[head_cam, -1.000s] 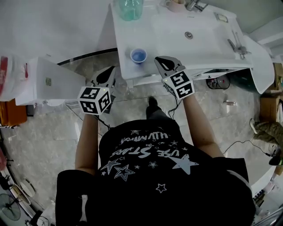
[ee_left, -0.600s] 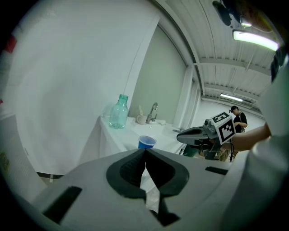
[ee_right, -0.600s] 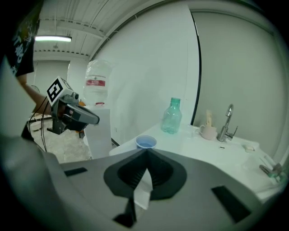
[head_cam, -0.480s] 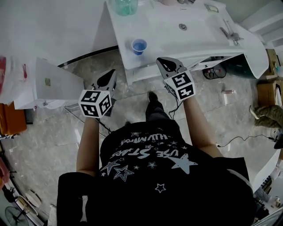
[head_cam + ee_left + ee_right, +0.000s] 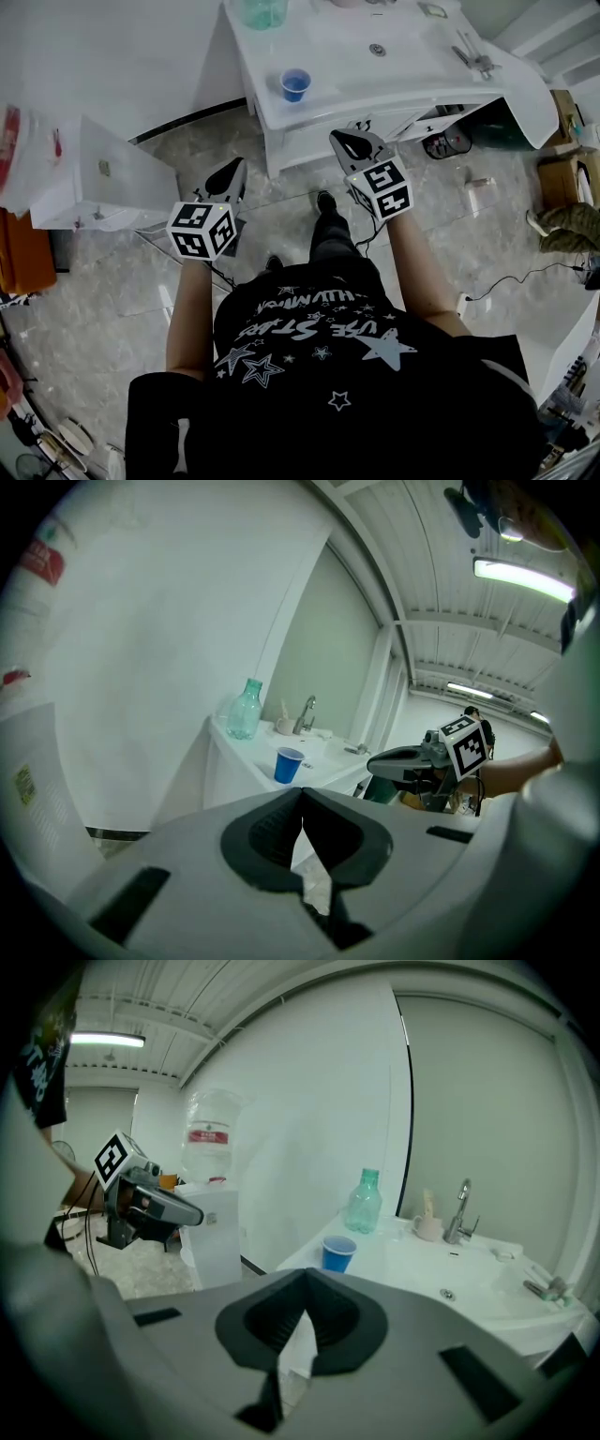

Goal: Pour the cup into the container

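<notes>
On the sink counter (image 5: 347, 75) the blue cup (image 5: 295, 83) stands upright near the edge, while we hold left gripper (image 5: 230, 171) and right gripper (image 5: 350, 142) short of it, jaws pressed together, carrying nothing.

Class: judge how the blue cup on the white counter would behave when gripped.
The blue cup looks small and thin-walled, so probably light and easily squashed. It tapers toward its base, so a push near the rim might tip it.
</notes>
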A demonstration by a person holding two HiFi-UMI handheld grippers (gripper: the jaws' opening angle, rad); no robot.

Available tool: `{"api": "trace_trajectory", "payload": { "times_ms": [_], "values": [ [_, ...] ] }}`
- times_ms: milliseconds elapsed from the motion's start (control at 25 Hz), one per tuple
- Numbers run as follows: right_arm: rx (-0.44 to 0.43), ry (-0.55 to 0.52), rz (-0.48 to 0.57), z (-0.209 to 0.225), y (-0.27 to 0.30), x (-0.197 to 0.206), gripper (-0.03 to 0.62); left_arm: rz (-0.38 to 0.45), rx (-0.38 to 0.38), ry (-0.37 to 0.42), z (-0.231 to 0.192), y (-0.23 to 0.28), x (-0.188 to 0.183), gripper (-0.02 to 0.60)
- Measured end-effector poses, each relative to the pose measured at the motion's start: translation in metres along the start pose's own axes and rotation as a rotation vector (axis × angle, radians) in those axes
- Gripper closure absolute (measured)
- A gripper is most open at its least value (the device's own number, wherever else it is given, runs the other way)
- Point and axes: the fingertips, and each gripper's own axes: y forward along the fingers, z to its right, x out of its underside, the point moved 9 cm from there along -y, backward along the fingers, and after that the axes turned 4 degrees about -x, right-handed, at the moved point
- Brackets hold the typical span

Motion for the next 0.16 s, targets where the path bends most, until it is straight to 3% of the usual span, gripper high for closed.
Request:
{"api": "trace_trajectory", "payload": {
  "times_ms": [160],
  "values": [
    [0.016,0.021,0.001,-0.024,-0.011,0.005,0.588,-0.001,0.013,0.001,0.003,-0.024,0.013,0.571]
  ]
}}
